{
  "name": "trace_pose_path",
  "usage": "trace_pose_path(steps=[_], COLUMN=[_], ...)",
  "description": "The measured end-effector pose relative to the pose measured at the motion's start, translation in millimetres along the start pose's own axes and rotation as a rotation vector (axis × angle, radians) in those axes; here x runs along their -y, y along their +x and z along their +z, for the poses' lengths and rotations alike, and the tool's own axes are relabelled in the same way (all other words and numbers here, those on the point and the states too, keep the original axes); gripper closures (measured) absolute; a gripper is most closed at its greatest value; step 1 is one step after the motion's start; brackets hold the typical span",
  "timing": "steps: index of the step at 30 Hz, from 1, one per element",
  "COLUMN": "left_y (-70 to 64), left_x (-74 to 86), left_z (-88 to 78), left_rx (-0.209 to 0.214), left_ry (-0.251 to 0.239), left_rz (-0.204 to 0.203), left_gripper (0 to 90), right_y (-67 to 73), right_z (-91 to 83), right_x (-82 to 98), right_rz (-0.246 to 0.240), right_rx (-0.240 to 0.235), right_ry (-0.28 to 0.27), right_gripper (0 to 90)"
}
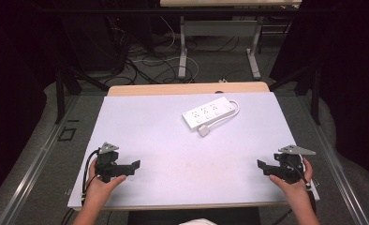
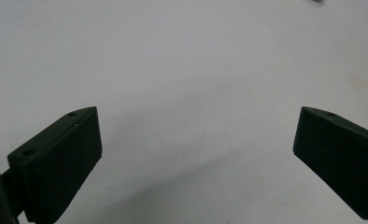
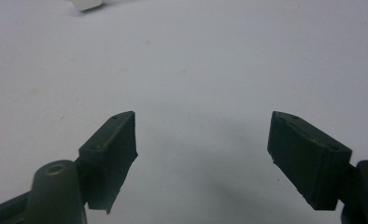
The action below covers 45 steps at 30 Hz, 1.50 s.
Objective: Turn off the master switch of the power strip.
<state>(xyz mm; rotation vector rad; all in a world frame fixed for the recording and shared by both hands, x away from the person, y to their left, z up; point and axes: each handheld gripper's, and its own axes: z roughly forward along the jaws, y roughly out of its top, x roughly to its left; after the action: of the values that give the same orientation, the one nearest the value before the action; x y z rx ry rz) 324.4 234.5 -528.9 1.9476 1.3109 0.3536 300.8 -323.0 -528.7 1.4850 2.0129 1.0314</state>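
The left tool [image 1: 135, 165] lay at about 8 o'clock on the bench [image 1: 150, 136], low over the white top near its near-left corner, held by the person's left hand [image 1: 100, 185]. It pointed toward 3 o'clock, across the bench. In the left gripper view the left tool [image 2: 198, 140] had its jaws spread wide, with bare white surface between them and no contact with any item. A grey plate sat on its top and a black cable looped from its rear toward the bench edge.

The power strip [image 1: 209, 113] lay at about 1 o'clock from the bench centre, in the far half, set diagonally with its long axis running from 8 o'clock to 2 o'clock. It was white and carried 3 socket groups on its top face. Its white cord [image 1: 229, 114] curved round the far-right end and returned along the near side to the plug [image 1: 203, 131], which rested on the bench just beside the strip's near-left end. The strip stood well apart from both tools.

The right tool [image 1: 260, 164] lay at about 4 o'clock, near the near-right corner, held by the right hand [image 1: 292, 185] and pointing toward 9 o'clock, facing the left one. In the right gripper view the right tool [image 3: 203, 140] was open, empty, over bare surface; the plug [image 3: 86, 4] showed at the upper-left edge.
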Motion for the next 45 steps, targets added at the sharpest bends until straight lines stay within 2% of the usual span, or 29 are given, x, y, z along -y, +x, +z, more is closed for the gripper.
trace_pose_path(steps=[3, 7, 12, 13, 14, 16, 19, 21, 22, 28, 30, 32, 34, 39, 45], left_y=[-0.8, -1.3, -2.4, -2.1, -3.5, -4.8, -5.5, -5.7, -4.7, -3.1, -3.5, -3.1, -3.1, -3.3, -2.8], left_x=[1.2, 4.6, 9.8, 10.4, 11.1, 12.5, 13.6, 14.3, 14.4, 15.1, 16.1, 16.0, 16.3, 16.9, 17.4], left_z=[0.5, -1.6, -6.9, -8.5, -8.1, -8.7, -9.6, -10.2, -11.7, -13.9, -13.4, -14.6, -14.4, -15.7, -16.3], left_rx=[-0.017, -0.026, -0.03, -0.034, -0.036, -0.044, -0.043, -0.048, -0.045, -0.05, -0.055, -0.045, -0.045, -0.052, -0.061], left_ry=[0.005, 0.005, 0.003, 0.007, -0.004, 0.009, 0.007, -0.002, 0.011, 0.02, 0.005, 0.009, -0.002, -0.005, -0.003], left_rz=[-0.005, -0.006, 0.003, 0.015, 0.005, 0.027, 0.024, 0.016, 0.024, 0.028, 0.019, 0.008, 0.002, 0.011, 0.021], left_gripper=[1.6, 2.0, 2.9, 3.4, 3.7, 3.9, 4.4, 5.1, 5.4, 7.4, 7.8, 8.5, 9.1, 11.2, 14.3], right_y=[-3.2, -5.5, -8.7, -6.7, -5.4, -2.4, 1.1, 1.6, 2.3, 2.2, 2.6, 2.4, 4.2, 8.4, 9.8], right_z=[1.6, 3.7, 7.7, 8.8, 9.3, 9.7, 11.3, 11.5, 11.7, 11.4, 12.2, 12.9, 13.1, 13.1, 13.4], right_x=[-0.9, -4.6, -12.3, -16.1, -18.2, -22.1, -28.4, -33.4, -36.0, -49.6, -53.8, -58.4, -62.8, -73.5, -86.0], right_rz=[0.02, 0.016, -0.017, -0.027, -0.037, -0.05, -0.07, -0.095, -0.101, -0.125, -0.129, -0.15, -0.178, -0.227, -0.212], right_rx=[-0.004, -0.006, -0.015, -0.016, -0.018, -0.04, -0.054, -0.055, -0.052, -0.036, -0.036, -0.049, -0.044, -0.037, -0.056], right_ry=[0.006, 0.009, 0.026, 0.035, 0.035, 0.037, 0.043, 0.048, 0.048, 0.069, 0.073, 0.072, 0.07, 0.062, 0.061], right_gripper=[25.7, 26.4, 30.0, 30.0, 30.0, 31.3, 31.6, 31.6, 31.6, 32.9, 32.9, 33.8, 34.4, 34.4, 34.4])
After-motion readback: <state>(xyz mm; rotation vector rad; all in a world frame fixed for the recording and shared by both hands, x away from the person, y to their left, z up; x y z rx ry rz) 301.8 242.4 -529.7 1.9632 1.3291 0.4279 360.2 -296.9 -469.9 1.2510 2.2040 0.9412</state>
